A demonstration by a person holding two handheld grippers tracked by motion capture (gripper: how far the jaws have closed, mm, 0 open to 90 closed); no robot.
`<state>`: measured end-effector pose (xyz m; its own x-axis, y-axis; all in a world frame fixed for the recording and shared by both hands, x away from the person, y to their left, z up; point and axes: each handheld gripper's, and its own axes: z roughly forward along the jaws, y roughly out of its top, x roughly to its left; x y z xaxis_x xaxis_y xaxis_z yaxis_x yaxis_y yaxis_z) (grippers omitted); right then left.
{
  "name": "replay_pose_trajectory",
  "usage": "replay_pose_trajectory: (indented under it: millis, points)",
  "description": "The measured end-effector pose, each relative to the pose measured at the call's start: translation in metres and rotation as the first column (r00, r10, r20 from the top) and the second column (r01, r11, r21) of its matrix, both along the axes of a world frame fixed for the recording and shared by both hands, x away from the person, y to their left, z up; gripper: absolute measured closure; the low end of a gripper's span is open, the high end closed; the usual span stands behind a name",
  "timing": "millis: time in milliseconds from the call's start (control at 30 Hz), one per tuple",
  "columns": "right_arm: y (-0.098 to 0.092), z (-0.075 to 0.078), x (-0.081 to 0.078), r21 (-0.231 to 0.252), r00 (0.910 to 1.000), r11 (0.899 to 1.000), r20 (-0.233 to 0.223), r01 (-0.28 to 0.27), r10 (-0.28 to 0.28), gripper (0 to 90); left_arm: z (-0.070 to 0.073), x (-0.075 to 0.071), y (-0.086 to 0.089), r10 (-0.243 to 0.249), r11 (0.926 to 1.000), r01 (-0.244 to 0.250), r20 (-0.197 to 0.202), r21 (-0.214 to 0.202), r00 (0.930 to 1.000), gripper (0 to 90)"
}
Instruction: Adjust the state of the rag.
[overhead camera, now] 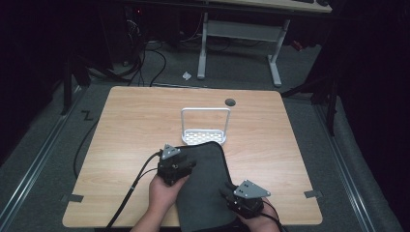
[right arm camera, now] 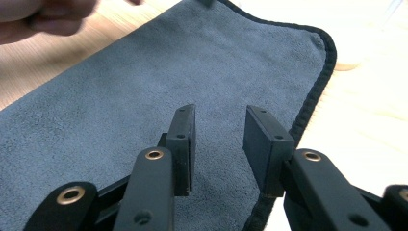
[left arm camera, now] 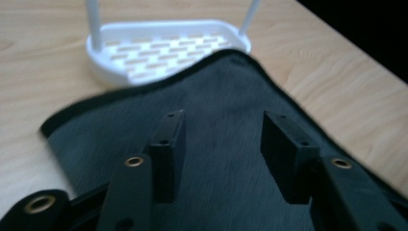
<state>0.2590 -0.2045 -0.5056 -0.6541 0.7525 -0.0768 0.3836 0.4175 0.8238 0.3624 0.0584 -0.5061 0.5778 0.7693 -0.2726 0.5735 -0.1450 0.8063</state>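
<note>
A dark grey cloth (overhead camera: 205, 186) with a black hem lies flat on the wooden table (overhead camera: 130, 125), running from the front edge up to a white slotted rack (overhead camera: 205, 137). The cloth's far corner rests against the rack's base (left arm camera: 159, 53). My left gripper (overhead camera: 183, 166) hovers over the cloth's left half; in the left gripper view it (left arm camera: 223, 132) stands open above the cloth (left arm camera: 216, 86), with nothing between its pads. My right gripper (overhead camera: 228, 195) sits low over the cloth near the front edge. It (right arm camera: 219, 132) is open above the cloth (right arm camera: 144, 72), close to the hemmed right edge.
The rack carries a tall white hoop handle (overhead camera: 205, 110). A round cable hole (overhead camera: 230, 102) sits in the table behind it. Tape marks (overhead camera: 72, 197) are stuck near both front corners. A white-legged desk (overhead camera: 239, 29) and floor cables stand beyond the table. The other hand (right arm camera: 43, 19) appears in the right gripper view.
</note>
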Motion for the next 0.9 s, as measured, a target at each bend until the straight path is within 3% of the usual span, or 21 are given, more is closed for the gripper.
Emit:
replay_pose_trajectory:
  millis: [167,267,400,533,567,733,800,833,900]
  points:
    - [0.000,-0.002,0.002,0.002,1.0000,1.000,-0.006,0.003,-0.003,65.5,-0.005,-0.019,0.018,-0.014,0.9996,0.014,0.005,0.024,0.9999,53.3]
    - [-0.001,-0.002,0.002,0.000,1.0000,1.000,-0.005,0.007,-0.007,65.5,-0.011,-0.039,0.031,-0.030,0.9969,0.029,0.005,0.072,0.9995,56.3]
    - [-0.003,-0.002,0.004,0.000,0.9999,1.000,-0.005,0.015,-0.015,65.5,-0.019,-0.055,0.048,-0.003,0.9987,0.003,0.008,0.051,1.0000,58.8]
    - [-0.006,-0.002,0.006,0.005,0.9998,1.000,-0.007,0.020,-0.020,66.7,-0.021,-0.053,0.055,-0.005,0.9980,0.007,-0.021,0.063,0.9998,66.0]
    - [-0.007,-0.003,0.007,0.007,0.9997,1.000,-0.011,0.023,-0.023,67.2,-0.021,-0.051,0.057,0.000,0.9996,0.001,-0.030,0.030,0.9995,67.6]
    - [-0.008,-0.004,0.011,0.011,0.9992,1.000,-0.028,0.027,-0.027,71.4,-0.022,-0.052,0.047,-0.042,0.9979,0.043,-0.026,0.048,0.9988,70.5]
    - [-0.010,-0.005,0.018,0.023,0.9984,0.999,-0.049,0.028,-0.027,77.9,-0.018,-0.057,0.037,-0.076,0.9960,0.075,0.014,0.049,0.9970,70.1]
    - [-0.010,-0.005,0.018,0.023,0.9984,0.999,-0.049,0.028,-0.027,77.9,-0.018,-0.057,0.037,-0.076,0.9960,0.075,0.014,0.049,0.9970,70.3]
    - [-0.009,-0.005,0.029,0.015,0.9973,0.999,-0.065,0.034,-0.033,89.0,-0.014,-0.060,0.026,-0.121,0.9909,0.119,0.030,0.062,0.9921,69.9]
